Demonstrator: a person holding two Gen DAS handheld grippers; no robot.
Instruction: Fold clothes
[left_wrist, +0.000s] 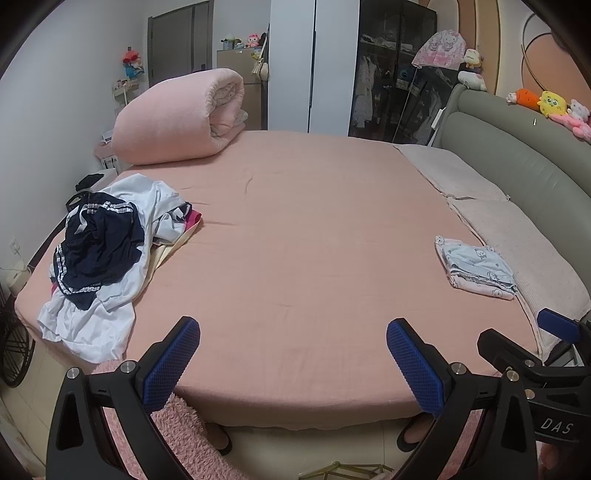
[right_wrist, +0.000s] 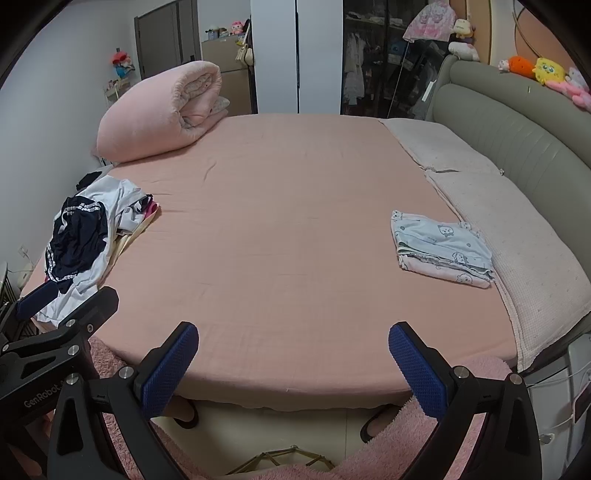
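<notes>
left tongs (left_wrist: 293, 345) wide, empty | right tongs (right_wrist: 293, 347) wide, empty | crumpled clothes pile (left_wrist: 99, 254) | flat folded stack (right_wrist: 443, 249)

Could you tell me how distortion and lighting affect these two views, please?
Left wrist view: fisheye bows the bed edge, corners vignetted black, light soft and even. Right wrist view: same curvature, folded clothes sharp, wardrobe dim with faint reflections.

Beyond the left tongs (left_wrist: 293, 354), with their matt black plastic arms and rough blue gridded pads (left_wrist: 173, 365), the bed (left_wrist: 295, 229) is wearing smooth matt pink cloth. Below them, a fluffy pink rug (left_wrist: 181, 439) is lying.
</notes>
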